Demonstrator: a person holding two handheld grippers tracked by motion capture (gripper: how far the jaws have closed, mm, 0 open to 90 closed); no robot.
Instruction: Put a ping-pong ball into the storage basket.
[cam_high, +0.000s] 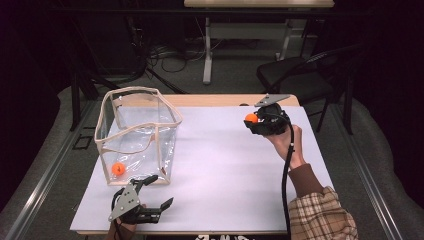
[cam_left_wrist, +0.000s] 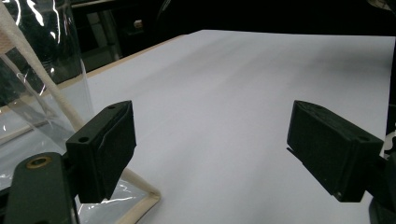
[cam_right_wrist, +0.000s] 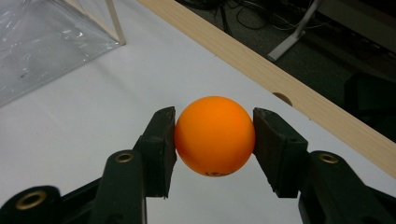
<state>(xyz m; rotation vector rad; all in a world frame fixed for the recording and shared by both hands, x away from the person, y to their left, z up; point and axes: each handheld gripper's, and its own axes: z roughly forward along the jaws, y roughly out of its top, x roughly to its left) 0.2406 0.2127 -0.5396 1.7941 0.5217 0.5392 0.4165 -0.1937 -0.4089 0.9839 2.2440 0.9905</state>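
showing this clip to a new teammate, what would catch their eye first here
First the bright orange ball pinched between the fingers of the right gripper, held above the white table near its far edge. Next, the clear bag with cream edging standing open at the left, with a second orange ball lying on its bottom. The left gripper waits open just in front of the bag, holding nothing.

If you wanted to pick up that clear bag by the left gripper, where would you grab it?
Probably by the cream-trimmed top rim of the clear bag, coming down from above. The bag stands open and upright, its plastic walls look thin and slippery, and the stiff rim is narrow enough to pinch. The left gripper, open beside its near corner, is closest.
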